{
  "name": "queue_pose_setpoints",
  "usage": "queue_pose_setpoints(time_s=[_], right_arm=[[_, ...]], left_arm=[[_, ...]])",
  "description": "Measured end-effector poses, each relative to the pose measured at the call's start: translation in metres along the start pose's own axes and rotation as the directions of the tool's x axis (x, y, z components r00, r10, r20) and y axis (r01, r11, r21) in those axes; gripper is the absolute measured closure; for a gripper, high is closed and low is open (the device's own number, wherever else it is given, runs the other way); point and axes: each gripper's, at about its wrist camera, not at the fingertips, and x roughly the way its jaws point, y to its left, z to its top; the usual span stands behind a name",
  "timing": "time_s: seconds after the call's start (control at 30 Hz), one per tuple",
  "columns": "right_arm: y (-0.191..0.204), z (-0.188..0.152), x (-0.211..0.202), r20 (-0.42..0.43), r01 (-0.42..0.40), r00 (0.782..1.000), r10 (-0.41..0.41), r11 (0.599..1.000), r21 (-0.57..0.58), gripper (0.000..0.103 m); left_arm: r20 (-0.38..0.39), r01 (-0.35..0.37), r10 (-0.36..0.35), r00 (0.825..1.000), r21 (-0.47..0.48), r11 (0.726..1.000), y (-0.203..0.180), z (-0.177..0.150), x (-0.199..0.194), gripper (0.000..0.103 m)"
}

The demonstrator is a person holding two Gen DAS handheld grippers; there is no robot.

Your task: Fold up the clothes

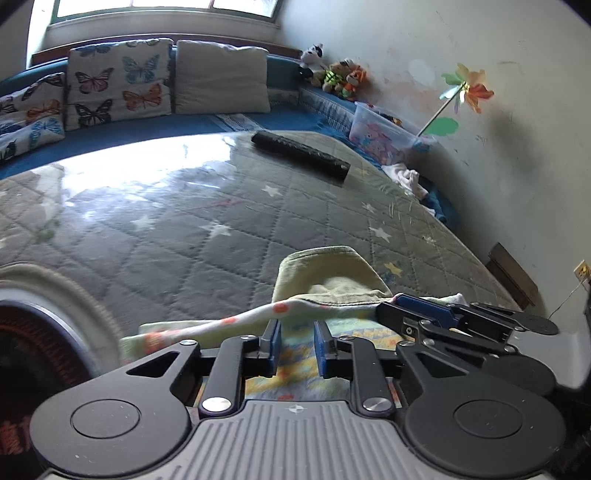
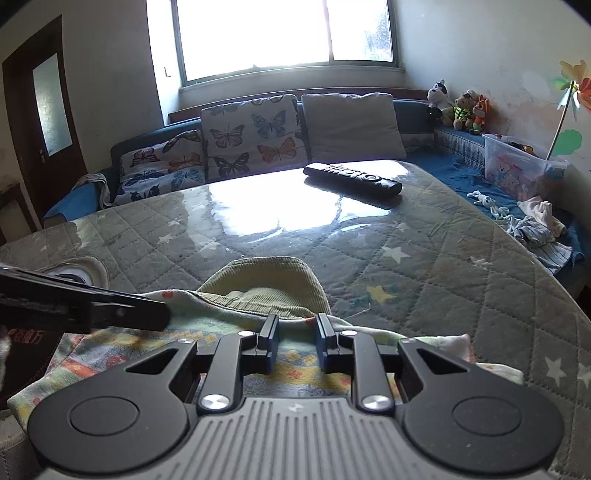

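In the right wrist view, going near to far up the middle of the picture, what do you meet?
right gripper → patterned garment → green corduroy garment → quilted star-print table cover → remote control → plain beige cushion → window

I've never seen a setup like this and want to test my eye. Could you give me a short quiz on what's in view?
1. True or false: the remote lies clear of the garment.
2. The patterned cushions show: A butterflies, B stripes, C flowers?
3. Fill in: the table cover is printed with ___.
Key: 1 true; 2 A; 3 stars.
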Motion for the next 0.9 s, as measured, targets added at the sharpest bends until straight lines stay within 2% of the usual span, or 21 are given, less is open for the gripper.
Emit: queue_pose_setpoints(time_s=[0.17, 0.37, 0.5, 0.73, 0.83, 0.9], right_arm=[[0.002, -0.001, 0.0, 0.004, 0.004, 1.0, -0.004, 1.0, -0.025, 0.082], [0.007, -0.001, -0.015, 0.027, -0.003, 1.0, 0.003, 1.0, -0.016, 0.079], [0.017, -0.005, -0.027, 0.027, -0.016, 0.999, 0.018, 0.998, -0.053, 0.078], [0.031, -0.022, -0.046, 0.011, -0.014, 1.0, 0.015, 0.994, -0.105, 0.077], [0.036, -0.033, -0.058, 0.004, -0.015, 1.0, 0.016, 0.992, -0.123, 0.072], [0.04, -0.04, -0.066, 0.001, -0.015, 1.0, 0.015, 0.99, -0.139, 0.072]], left_arm=[[-0.002, -0.014, 0.014, 1.0, 0.003, 1.0, -0.002, 0.001, 0.011, 0.082], [0.0, -0.025, 0.025, 1.0, 0.012, 1.0, -0.007, -0.003, 0.004, 0.082], [0.003, -0.021, 0.021, 1.0, 0.024, 0.999, -0.012, -0.007, -0.002, 0.082], [0.013, -0.04, 0.039, 0.999, 0.06, 0.997, -0.023, -0.023, -0.022, 0.081], [0.013, -0.044, 0.043, 0.999, 0.058, 0.997, -0.025, -0.031, -0.031, 0.081], [0.013, -0.049, 0.049, 0.999, 0.057, 0.997, -0.026, -0.036, -0.036, 0.078]])
